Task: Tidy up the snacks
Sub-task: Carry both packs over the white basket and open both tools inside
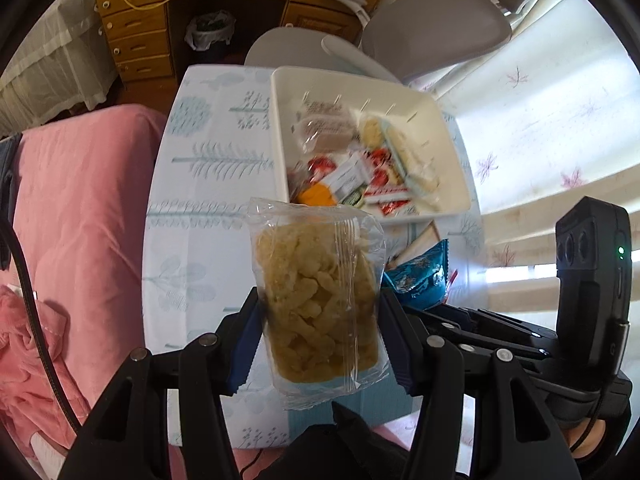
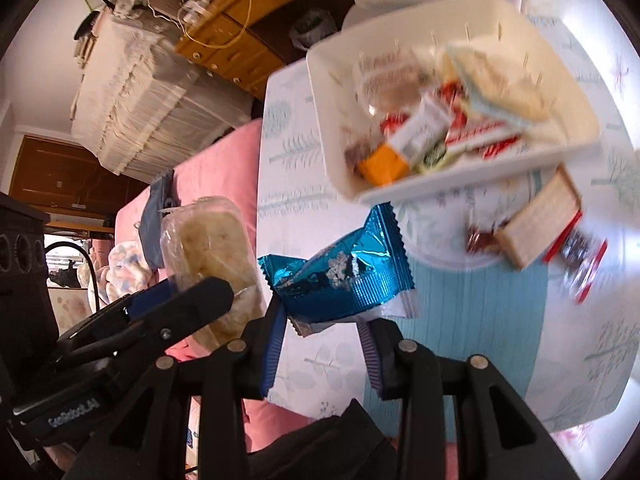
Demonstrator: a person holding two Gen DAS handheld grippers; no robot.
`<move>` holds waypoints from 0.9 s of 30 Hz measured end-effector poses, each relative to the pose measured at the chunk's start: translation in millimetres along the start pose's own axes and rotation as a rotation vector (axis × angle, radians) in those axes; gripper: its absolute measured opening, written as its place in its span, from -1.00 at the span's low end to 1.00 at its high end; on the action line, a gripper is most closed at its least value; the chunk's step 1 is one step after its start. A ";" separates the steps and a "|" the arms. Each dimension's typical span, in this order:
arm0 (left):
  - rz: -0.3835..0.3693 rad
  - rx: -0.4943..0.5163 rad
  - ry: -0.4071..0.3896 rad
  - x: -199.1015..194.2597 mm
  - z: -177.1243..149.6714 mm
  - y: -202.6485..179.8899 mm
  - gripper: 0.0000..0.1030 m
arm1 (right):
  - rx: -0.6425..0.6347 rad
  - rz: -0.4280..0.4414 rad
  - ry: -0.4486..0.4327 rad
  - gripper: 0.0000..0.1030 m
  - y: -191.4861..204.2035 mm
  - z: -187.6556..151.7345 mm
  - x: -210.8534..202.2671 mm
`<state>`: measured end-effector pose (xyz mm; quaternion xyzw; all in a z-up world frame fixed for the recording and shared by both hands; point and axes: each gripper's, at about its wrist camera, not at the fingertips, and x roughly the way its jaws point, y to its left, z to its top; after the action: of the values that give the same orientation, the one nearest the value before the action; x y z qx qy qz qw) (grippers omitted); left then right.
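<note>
Above the surface [image 1: 200, 184], both hand-held grippers carry a snack. The left hand-held gripper [image 1: 320, 328] is clamped across a clear pack [image 1: 316, 300] of puffed sticks, long axis upright between the pads. The right hand-held gripper [image 2: 320, 332] pinches the lower edge of a blue packet [image 2: 344, 276]. The white bin [image 1: 452, 144], already holding snacks, lies ahead and below both; judging by the views, the right one is slightly nearer its rim.

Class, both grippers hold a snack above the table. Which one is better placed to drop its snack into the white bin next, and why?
Left, though narrowly. The left gripper holds the clear puffed-snack pack directly below the white bin in its view; the right gripper, with the blue foil packet, sits further off.
</note>
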<state>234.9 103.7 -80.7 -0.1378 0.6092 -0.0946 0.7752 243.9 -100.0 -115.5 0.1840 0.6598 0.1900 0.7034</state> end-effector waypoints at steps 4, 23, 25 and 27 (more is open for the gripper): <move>0.011 -0.009 -0.013 7.0 18.5 -20.9 0.06 | -0.014 0.010 -0.026 -0.30 -16.9 17.7 -15.0; 0.040 -0.232 0.025 92.6 81.2 -60.5 0.06 | -0.134 -0.058 -0.038 -0.27 -84.0 97.7 -11.1; 0.049 -0.245 0.030 100.7 83.1 -59.0 0.06 | -0.140 -0.065 -0.043 -0.27 -90.1 101.3 -8.7; 0.069 -0.259 0.038 108.4 85.4 -57.9 0.07 | -0.132 -0.068 -0.043 -0.27 -99.2 104.4 -5.3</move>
<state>345.0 23.4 -142.6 -0.2139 0.6352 0.0088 0.7421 350.3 -188.8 -155.0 0.1187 0.6365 0.2051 0.7339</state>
